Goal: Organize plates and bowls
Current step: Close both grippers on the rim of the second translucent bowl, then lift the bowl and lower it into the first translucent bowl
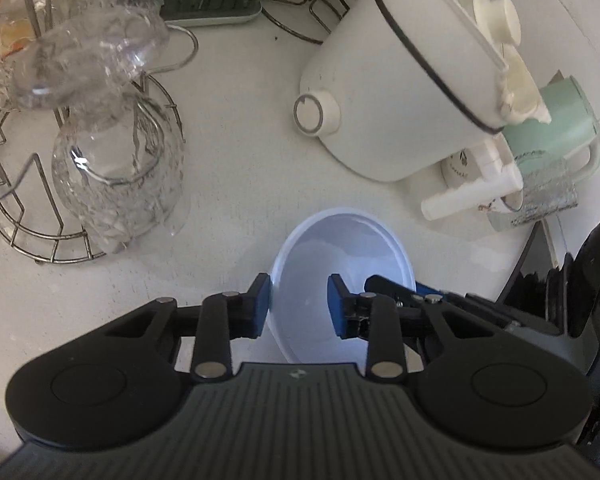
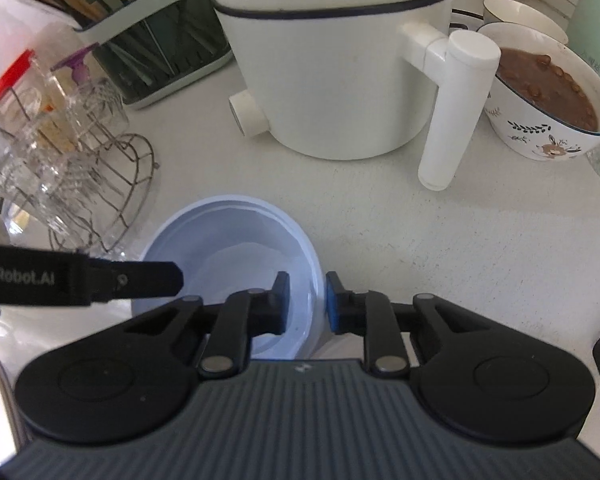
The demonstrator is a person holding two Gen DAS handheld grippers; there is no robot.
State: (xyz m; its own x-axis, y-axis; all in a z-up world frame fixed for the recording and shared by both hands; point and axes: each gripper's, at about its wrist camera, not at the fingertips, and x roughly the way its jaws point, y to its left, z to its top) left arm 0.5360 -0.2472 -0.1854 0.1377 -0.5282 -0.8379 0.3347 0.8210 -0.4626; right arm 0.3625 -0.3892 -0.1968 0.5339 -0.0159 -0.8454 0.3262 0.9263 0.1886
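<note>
A pale blue plastic bowl (image 1: 340, 248) stands on the white counter, right in front of both grippers. My left gripper (image 1: 298, 294) straddles its left rim: the outer pad lies against the wall and the inner pad hangs inside, well clear of it. My right gripper (image 2: 306, 290) straddles the bowl's (image 2: 228, 240) right rim. Its outer pad is at the wall and a narrow strip of bowl shows beside the inner pad. Each view catches the other tool: the right gripper's fingers (image 1: 396, 288), and a black finger (image 2: 140, 280) of the left one over the bowl.
A white lidded appliance (image 2: 332, 60) with a side handle stands just behind the bowl. A wire rack of glass cups (image 1: 80, 184) is to the left. A patterned bowl of brown food (image 2: 548, 92), a mint mug (image 1: 556, 128) and a chopstick holder (image 2: 152, 48) ring the counter.
</note>
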